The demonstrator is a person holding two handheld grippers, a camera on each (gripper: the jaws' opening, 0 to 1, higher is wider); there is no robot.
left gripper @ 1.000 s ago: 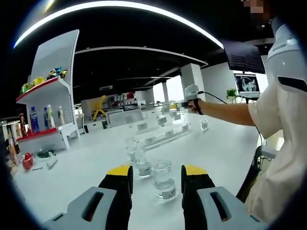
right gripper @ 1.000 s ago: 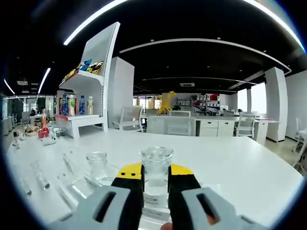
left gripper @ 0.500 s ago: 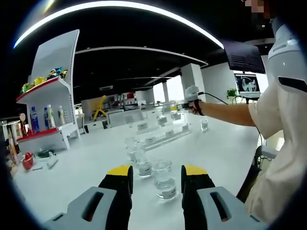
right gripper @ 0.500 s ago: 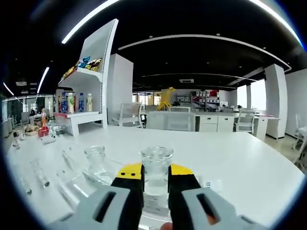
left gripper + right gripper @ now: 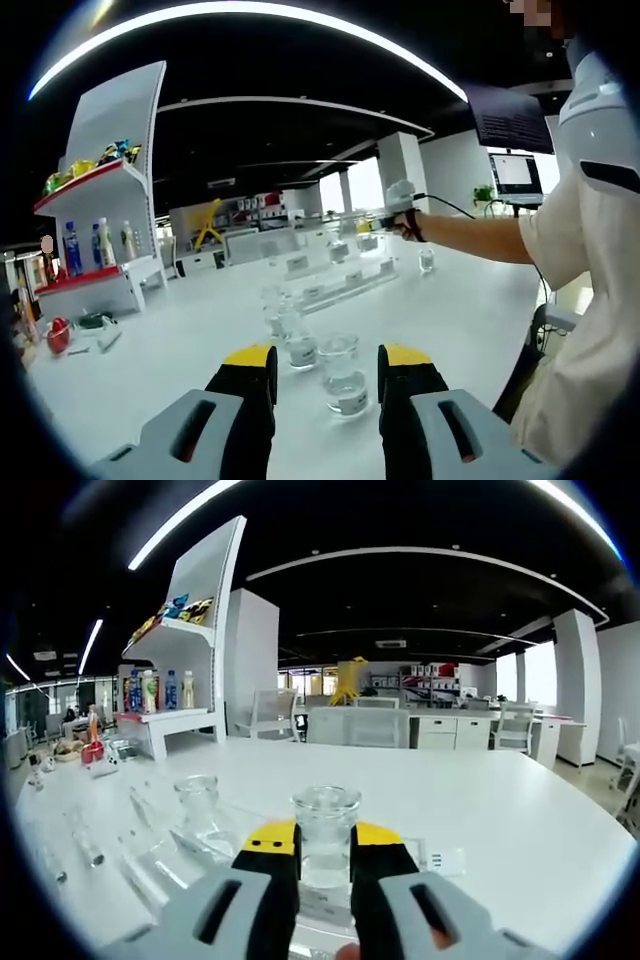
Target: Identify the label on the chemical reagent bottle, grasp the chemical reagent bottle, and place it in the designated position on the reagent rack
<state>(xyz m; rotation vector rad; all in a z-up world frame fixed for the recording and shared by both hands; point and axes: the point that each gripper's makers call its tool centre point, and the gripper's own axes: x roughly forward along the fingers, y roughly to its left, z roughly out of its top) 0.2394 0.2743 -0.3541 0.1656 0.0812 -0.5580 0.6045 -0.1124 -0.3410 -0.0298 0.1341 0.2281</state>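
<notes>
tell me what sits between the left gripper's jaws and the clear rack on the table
In the left gripper view, a few clear glass reagent bottles stand on the white table between the open left gripper and the clear rack; the nearest stands just ahead of the jaws.

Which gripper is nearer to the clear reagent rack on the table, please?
Right. The right gripper is out at the clear reagent rack, its jaws shut on a glass reagent bottle. The left gripper sits well short of it, by nearer bottles.

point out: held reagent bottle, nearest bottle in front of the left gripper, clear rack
held reagent bottle (image 5: 325, 830), right gripper view, glass neck between the jaws
nearest bottle (image 5: 343, 378), left gripper view, glass body
clear rack (image 5: 340, 285), left gripper view, labelled front edge
</notes>
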